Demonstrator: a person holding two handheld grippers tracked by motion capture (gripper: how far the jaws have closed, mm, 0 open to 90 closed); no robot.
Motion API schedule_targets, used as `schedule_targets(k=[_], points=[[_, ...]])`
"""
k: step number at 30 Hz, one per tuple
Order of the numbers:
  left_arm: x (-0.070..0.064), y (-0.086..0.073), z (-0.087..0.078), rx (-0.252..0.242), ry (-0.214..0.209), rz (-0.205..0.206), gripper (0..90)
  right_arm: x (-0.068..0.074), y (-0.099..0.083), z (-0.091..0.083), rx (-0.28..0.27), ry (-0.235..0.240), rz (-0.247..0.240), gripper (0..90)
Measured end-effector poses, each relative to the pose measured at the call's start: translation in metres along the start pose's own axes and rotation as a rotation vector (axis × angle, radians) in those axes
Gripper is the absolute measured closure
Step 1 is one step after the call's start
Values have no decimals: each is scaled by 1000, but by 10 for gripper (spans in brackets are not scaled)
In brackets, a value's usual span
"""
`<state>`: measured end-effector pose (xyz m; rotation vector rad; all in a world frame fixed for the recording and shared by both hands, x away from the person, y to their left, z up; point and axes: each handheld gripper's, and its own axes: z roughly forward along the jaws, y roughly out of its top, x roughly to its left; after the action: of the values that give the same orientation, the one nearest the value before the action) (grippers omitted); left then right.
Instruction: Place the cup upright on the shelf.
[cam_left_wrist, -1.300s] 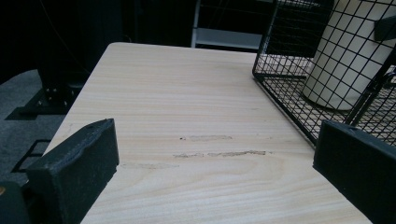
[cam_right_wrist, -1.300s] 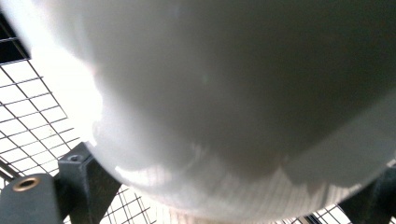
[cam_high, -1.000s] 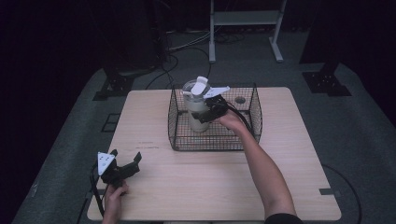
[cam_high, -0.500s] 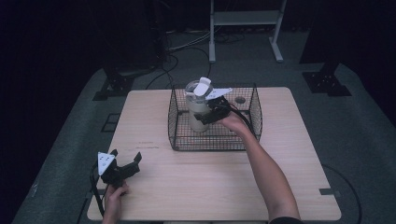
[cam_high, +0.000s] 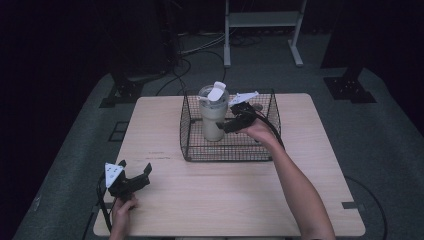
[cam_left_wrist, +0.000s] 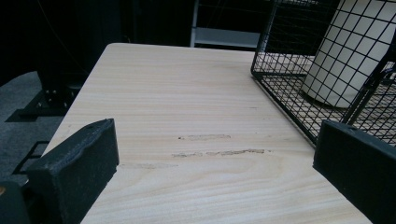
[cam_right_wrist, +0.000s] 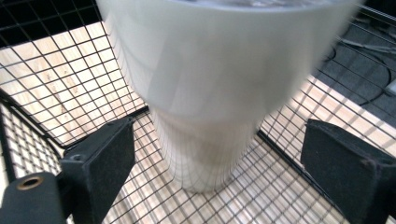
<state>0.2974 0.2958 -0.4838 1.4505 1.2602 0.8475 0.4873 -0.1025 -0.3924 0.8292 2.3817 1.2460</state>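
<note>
Inside the black wire basket (cam_high: 227, 150), a smooth tapered cream tumbler (cam_high: 212, 120) stands between the right gripper (cam_high: 231, 125)'s parted jaws.

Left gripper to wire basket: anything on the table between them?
Nothing. In the left gripper view, only bare wooden table runs from the left gripper to the wire basket, apart from faint scuff marks.

Table (cam_high: 210, 200): light wooden top, square, with some short dark scratch marks (cam_left_wrist: 219, 151) on the left part.
Wire basket (cam_high: 227, 150): black, it stands directly on the far middle of the table.
Left gripper (cam_high: 131, 181): it rests at the near left corner of the table, held by a hand (cam_high: 121, 210).
Floor (cam_high: 75, 150): grey, around the table.
</note>
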Motion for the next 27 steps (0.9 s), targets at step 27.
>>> schedule_targets(k=[27], points=[[-1,0,0,2,1,1,0,13,-7,-62,33,-24,22,96]])
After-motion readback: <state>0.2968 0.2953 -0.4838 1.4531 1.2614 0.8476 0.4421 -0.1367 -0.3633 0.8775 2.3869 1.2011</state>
